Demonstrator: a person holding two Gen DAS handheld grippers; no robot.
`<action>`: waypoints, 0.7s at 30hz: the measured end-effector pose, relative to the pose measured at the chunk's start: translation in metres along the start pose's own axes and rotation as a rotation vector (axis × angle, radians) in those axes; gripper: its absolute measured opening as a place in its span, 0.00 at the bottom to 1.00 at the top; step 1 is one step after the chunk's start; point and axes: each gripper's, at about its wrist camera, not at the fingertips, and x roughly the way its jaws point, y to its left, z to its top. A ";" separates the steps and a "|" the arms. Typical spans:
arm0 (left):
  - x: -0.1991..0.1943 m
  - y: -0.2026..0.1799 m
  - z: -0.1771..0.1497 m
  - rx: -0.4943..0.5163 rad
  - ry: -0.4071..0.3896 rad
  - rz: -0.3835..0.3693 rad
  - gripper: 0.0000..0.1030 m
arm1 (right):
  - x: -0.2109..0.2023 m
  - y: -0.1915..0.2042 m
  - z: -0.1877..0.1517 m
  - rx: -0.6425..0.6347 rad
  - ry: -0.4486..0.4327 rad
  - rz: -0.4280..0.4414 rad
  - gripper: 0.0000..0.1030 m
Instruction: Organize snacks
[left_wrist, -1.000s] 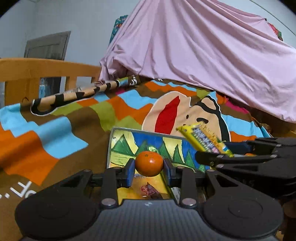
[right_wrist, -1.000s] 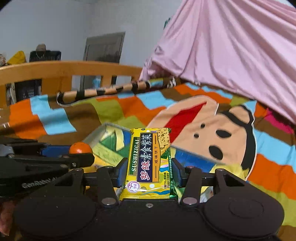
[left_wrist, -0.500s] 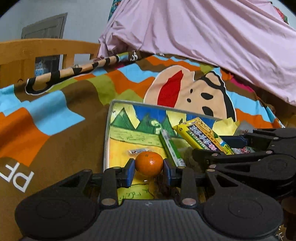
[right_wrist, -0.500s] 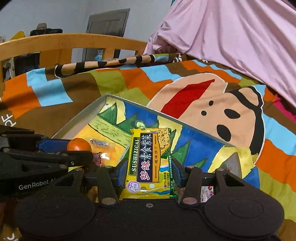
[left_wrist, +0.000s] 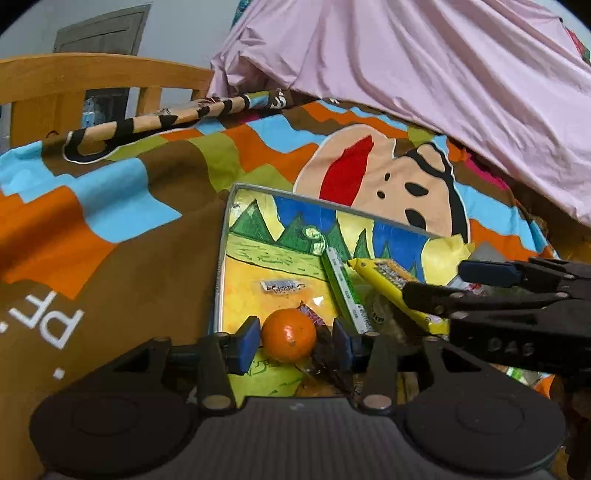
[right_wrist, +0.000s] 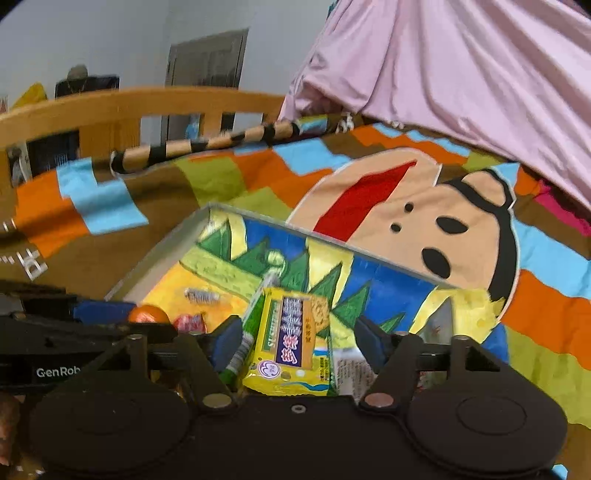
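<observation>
The flat yellow snack packet (right_wrist: 291, 341) lies lengthwise between the right gripper (right_wrist: 293, 341)'s widely parted fingers, apparently released, its long axis pointing away into the shallow painted tray (left_wrist: 221, 258). A long green packet (left_wrist: 345, 291) lies beside it. The left gripper (left_wrist: 291, 339) has its fingers spread either side of a small round orange mandarin (left_wrist: 289, 335) resting in the tray near small candy wrappers (left_wrist: 282, 286).

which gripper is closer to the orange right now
Left. The left gripper has the orange between its open jaws; the right gripper is off to the orange's right, over the yellow biscuit packet.
</observation>
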 end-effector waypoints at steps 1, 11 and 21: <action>-0.005 0.000 0.000 -0.007 -0.012 -0.001 0.55 | -0.006 -0.002 0.001 0.006 -0.015 0.000 0.73; -0.069 -0.014 0.004 -0.042 -0.161 0.020 0.79 | -0.076 -0.021 0.001 0.083 -0.159 -0.012 0.86; -0.142 -0.039 -0.006 -0.002 -0.307 0.077 0.99 | -0.152 -0.026 -0.012 0.128 -0.289 -0.004 0.97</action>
